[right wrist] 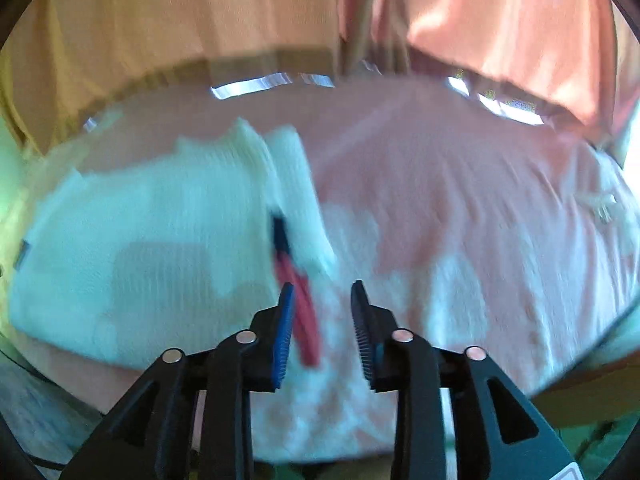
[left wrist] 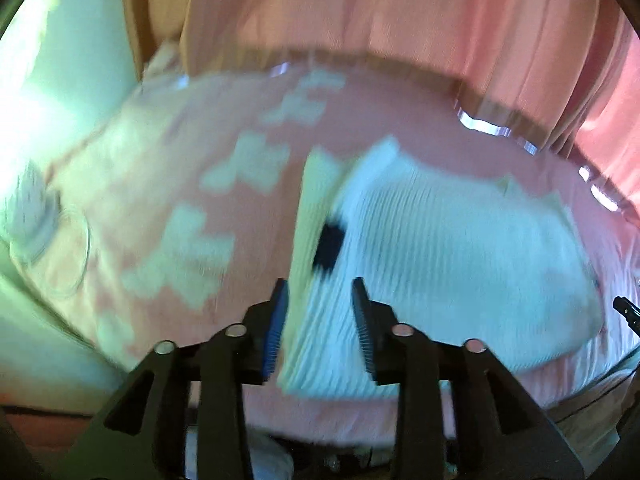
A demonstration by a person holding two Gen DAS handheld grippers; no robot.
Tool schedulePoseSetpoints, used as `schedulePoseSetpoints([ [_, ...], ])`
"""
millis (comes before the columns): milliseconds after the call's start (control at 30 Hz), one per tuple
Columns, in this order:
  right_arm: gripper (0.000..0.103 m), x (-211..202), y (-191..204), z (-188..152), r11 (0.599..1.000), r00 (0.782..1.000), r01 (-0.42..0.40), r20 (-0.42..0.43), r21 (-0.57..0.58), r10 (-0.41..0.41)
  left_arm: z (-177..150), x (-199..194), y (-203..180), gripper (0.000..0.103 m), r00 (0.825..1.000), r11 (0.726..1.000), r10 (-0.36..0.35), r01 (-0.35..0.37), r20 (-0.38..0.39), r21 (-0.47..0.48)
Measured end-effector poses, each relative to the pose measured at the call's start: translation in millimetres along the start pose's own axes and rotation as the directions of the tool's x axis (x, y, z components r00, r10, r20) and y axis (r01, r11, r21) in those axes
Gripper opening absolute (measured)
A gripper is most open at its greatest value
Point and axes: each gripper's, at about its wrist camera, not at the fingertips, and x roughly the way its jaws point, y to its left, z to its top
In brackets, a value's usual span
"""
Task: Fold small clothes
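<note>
The left gripper (left wrist: 320, 320) sits at the bottom centre of its view, jaws apart and clamped on nothing; the edge of a white ribbed garment (left wrist: 460, 256) shows in the gap between them, but whether it touches the pads is lost in blur. The garment spreads from there to the right across a pink cloth (left wrist: 420, 128) with pale patches, a dark tag near its folded left edge. Pink curtains (left wrist: 440, 8) fill the top.

The right gripper (right wrist: 322, 320) is likewise parted, holding nothing. The garment (right wrist: 160, 216) lies to its left, with a red-and-dark strip (right wrist: 304, 312) at its right edge, just inside the left jaw.
</note>
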Motion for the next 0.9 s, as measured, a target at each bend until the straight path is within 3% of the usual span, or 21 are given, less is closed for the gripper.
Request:
schedulePoseSetpoints([
  [100,0.024,10,26,29,0.99,0.99,-0.137,0.026,-0.041,0.139,29,20,-19,0.039,1.0,1.0,-0.019,0.019,0.025,0.016],
  [167,0.01,26,51,44,0.977,0.981,-0.189,0.023,-0.098,0.192,43,48,-33,0.039,1.0,0.999,-0.016,0.015,0.008,0.033],
  [233,0.008,49,76,57,0.963,0.976,-0.215,0.007,-0.165,0.219,50,73,-43,0.039,1.0,0.999,-0.029,0.029,-0.009,0.031],
  [333,0.007,90,83,75,0.962,0.98,-0.198,-0.017,-0.189,0.199,53,112,-51,0.039,0.999,0.999,0.021,-0.019,-0.049,0.04],
  [367,0.007,108,79,79,0.968,0.987,-0.163,-0.034,-0.19,0.16,51,123,-51,0.039,0.997,0.998,0.048,-0.045,-0.062,0.053],
  [433,0.004,133,61,81,0.983,0.995,-0.088,-0.058,-0.162,0.08,45,128,-51,0.039,0.996,0.996,0.071,-0.067,-0.057,0.067],
  [467,0.004,137,47,83,0.989,0.993,-0.104,-0.063,-0.108,0.098,44,127,-53,0.04,0.996,0.994,0.077,-0.073,-0.047,0.077],
  [533,0.006,129,39,88,0.986,0.986,-0.162,-0.053,-0.037,0.16,44,127,-53,0.04,0.996,0.993,0.082,-0.078,-0.042,0.086],
  [600,0.006,122,44,90,0.988,0.991,-0.133,-0.007,-0.075,0.133,44,127,-54,0.041,0.995,0.992,0.092,-0.088,-0.037,0.089],
  [667,0.005,143,44,88,0.994,0.995,-0.072,-0.074,-0.077,0.066,43,126,-56,0.041,0.995,0.991,0.099,-0.095,-0.035,0.09],
  [767,0.006,135,45,88,0.995,0.996,-0.082,-0.041,-0.052,0.08,44,126,-55,0.041,0.995,0.992,0.093,-0.089,-0.04,0.085],
  [833,0.008,120,51,87,0.993,0.994,-0.105,-0.004,-0.054,0.105,44,126,-55,0.041,0.995,0.993,0.088,-0.085,-0.043,0.079],
  [900,0.008,106,64,87,0.981,0.983,-0.182,0.018,-0.064,0.184,43,124,-55,0.041,0.995,0.993,0.087,-0.084,-0.041,0.08],
])
